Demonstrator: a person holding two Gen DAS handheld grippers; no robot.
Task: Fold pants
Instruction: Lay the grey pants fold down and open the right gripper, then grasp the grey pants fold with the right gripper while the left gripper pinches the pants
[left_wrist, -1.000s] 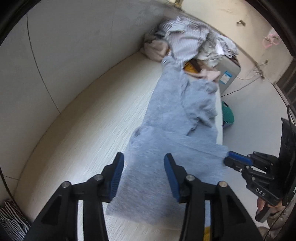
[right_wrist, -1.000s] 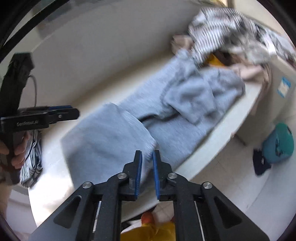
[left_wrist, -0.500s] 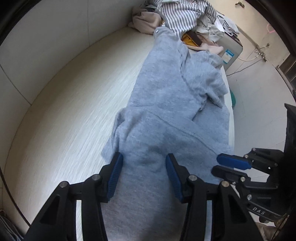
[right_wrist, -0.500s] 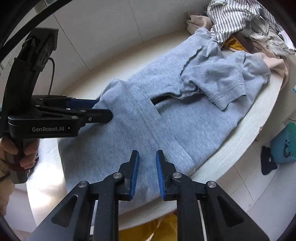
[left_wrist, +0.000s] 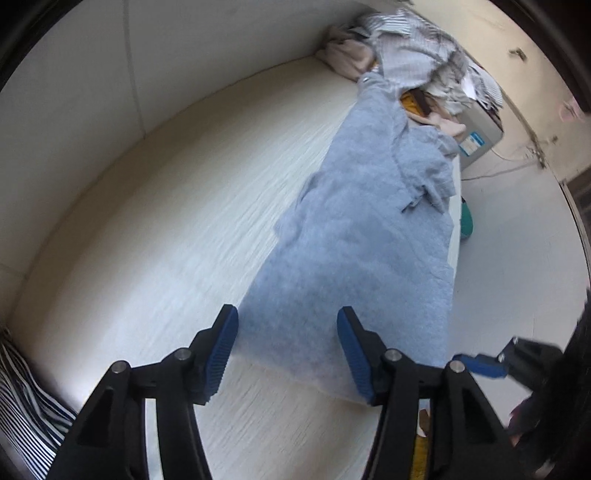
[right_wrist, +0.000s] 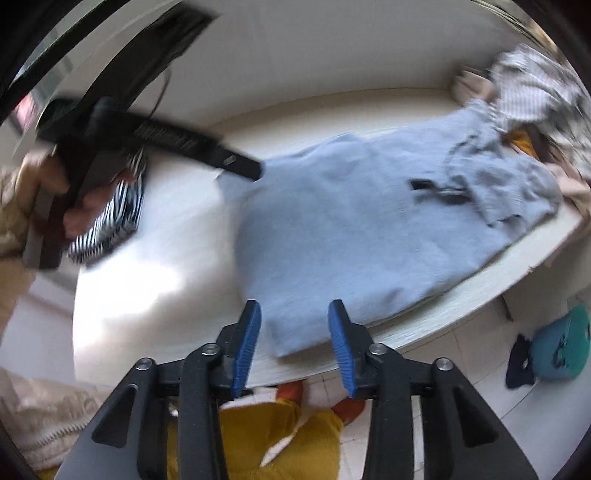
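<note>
The grey pants (left_wrist: 354, 266) lie lengthwise on the white table (left_wrist: 155, 280), near end doubled over; 1 fold looks laid; the left gripper (left_wrist: 287, 350) and right gripper (right_wrist: 294, 341) are both opening, nothing clamped; next, a regrip for another fold.

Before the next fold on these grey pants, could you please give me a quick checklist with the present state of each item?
1. Left gripper free of cloth: ok, jaws opening, nothing pinched.
2. Right gripper free of cloth: ok, jaws opening, pants corner only lies below them.
3. Grey pants resting on the table: ok.
4. Near half lying flat: ok.
5. Far end smooth: not ok, bunched folds beside the clothes pile.
6. Edges squarely aligned: cannot tell, the pictures are blurred.
</note>
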